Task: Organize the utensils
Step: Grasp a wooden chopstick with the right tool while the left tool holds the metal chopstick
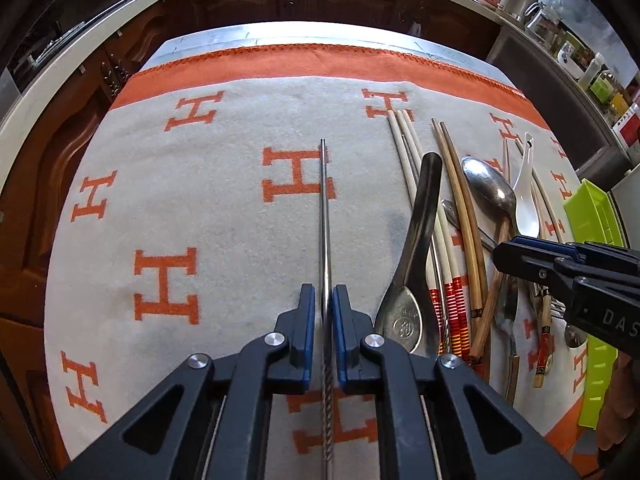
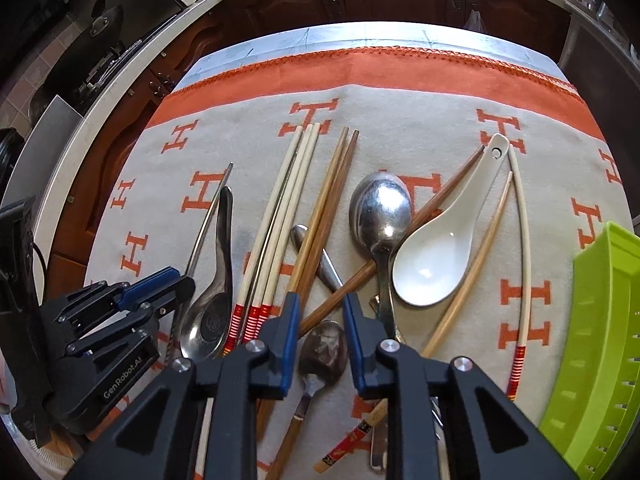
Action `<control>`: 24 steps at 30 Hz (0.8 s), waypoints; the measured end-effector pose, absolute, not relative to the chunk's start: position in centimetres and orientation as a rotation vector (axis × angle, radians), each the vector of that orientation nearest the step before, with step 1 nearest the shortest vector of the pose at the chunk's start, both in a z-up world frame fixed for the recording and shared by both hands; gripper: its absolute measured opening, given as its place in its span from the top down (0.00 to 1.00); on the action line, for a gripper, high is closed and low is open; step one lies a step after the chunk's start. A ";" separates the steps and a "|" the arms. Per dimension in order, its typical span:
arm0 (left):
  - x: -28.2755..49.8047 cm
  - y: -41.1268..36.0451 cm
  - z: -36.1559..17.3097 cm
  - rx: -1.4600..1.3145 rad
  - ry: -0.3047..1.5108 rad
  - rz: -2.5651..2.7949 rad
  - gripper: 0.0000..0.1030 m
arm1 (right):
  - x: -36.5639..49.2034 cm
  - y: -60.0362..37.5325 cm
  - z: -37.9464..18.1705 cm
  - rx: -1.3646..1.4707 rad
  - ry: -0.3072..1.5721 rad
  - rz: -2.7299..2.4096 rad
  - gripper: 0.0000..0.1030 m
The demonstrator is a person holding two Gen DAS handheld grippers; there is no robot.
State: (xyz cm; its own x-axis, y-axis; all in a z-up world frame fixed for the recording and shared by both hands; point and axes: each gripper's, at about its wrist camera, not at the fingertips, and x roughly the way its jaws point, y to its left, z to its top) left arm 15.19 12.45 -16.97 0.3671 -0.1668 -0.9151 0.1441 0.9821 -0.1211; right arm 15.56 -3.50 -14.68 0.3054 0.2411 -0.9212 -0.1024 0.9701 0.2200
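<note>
Metal chopstick (image 1: 326, 216) between left hand-held gripper (image 1: 324, 300) pads.

A tabletop (image 2: 360, 36) fills the middle of the frame, its pale far edge showing beyond a cream blanket (image 2: 400, 112) with an orange border and orange H letters. On the blanket lie chopsticks (image 2: 280, 216), metal spoons (image 2: 380, 208) and a white spoon (image 2: 436, 256), heaped at centre. A green basket (image 2: 600, 320) sits at lower right.
</note>
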 end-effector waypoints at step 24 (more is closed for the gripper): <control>13.1 14.3 -16.9 -0.038 1.094 -0.146 0.94 | 17.0 -4.3 -15.5 0.245 1.281 0.138 0.86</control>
